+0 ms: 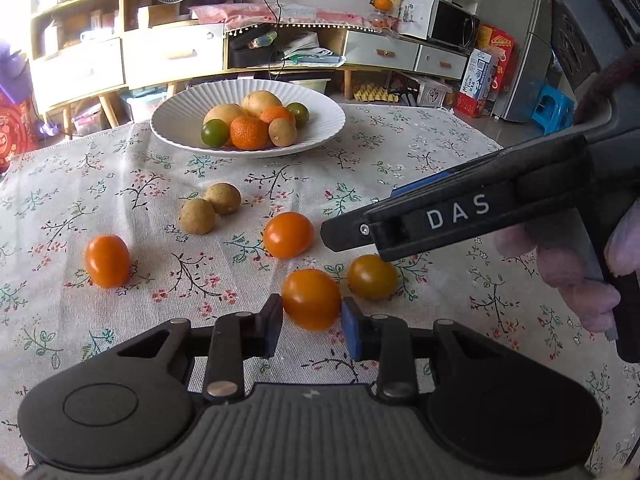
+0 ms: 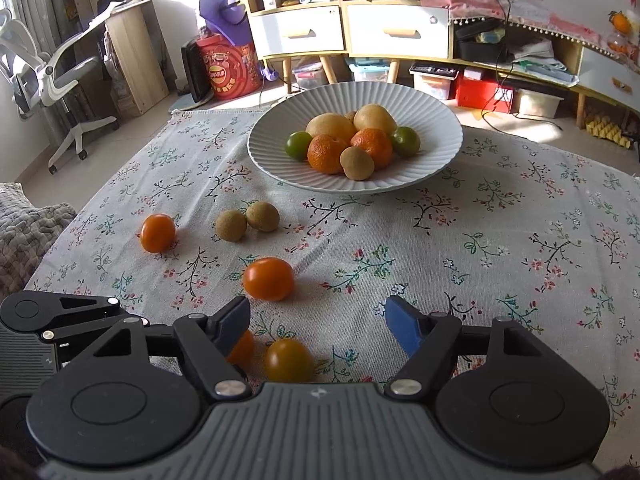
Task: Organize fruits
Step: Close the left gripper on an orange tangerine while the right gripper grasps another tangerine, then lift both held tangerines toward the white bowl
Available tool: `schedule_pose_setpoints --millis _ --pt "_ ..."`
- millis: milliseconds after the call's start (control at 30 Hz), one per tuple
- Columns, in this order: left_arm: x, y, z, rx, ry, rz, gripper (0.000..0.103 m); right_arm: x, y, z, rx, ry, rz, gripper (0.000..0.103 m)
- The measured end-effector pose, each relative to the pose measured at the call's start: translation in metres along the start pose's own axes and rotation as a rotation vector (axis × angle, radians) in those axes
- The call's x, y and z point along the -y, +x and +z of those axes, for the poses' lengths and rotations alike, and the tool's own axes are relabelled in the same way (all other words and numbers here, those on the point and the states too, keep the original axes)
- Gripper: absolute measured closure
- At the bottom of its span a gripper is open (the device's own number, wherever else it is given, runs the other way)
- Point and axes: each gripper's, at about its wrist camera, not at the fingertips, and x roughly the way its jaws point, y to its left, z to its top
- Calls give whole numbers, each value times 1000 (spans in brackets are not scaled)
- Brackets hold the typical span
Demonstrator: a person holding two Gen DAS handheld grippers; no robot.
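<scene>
The surface [image 2: 500, 240], covered with a floral cloth, fills both views. At 12 o'clock on it stands a white ribbed bowl [image 2: 440, 148] holding two pale yellow fruits, two mandarins, two green fruits and a small brown fruit.

The left gripper [image 1: 311, 326] sits low at 6 o'clock in its own view, its fingers [image 1: 270, 332] partly closed around an orange tomato [image 1: 311, 299]; the left pad is just at the fruit's side and the blue right pad touches or nearly touches it, though I cannot tell whether it is truly gripped. The right gripper [image 2: 318, 326] has its fingers [image 2: 404, 330] spread wide with nothing between them, hanging above the cloth.

Just beside the tomato between the left fingers, toward 2 o'clock, lies a darker amber tomato [image 1: 372, 277]. A second orange tomato [image 1: 288, 235] lies near the middle of the cloth, and a third [image 1: 107, 261] well apart at 9 o'clock. Two small brown fruits [image 1: 210, 208] lie touching each other between the tomatoes and the bowl.
</scene>
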Motion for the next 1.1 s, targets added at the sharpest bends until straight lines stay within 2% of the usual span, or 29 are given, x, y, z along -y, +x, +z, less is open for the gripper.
schedule_pose_setpoints --millis 233,400,767,1033,1100 --pt "-20 -15 -5 -8 -40 42 82 -8 10 6 -4 29 19 39" --pt "-27 -21 -8 -31 -55 60 82 -19 17 7 -12 1 25 42" --pt "-32 -21 -10 -48 -75 57 82 -31 31 8 -33 -32 9 52" --pt "-33 -21 -10 -49 -80 57 82 -29 32 6 -23 -32 -13 64" --pt "-33 -21 -10 -49 -81 56 82 -30 32 6 -25 -39 -8 70"
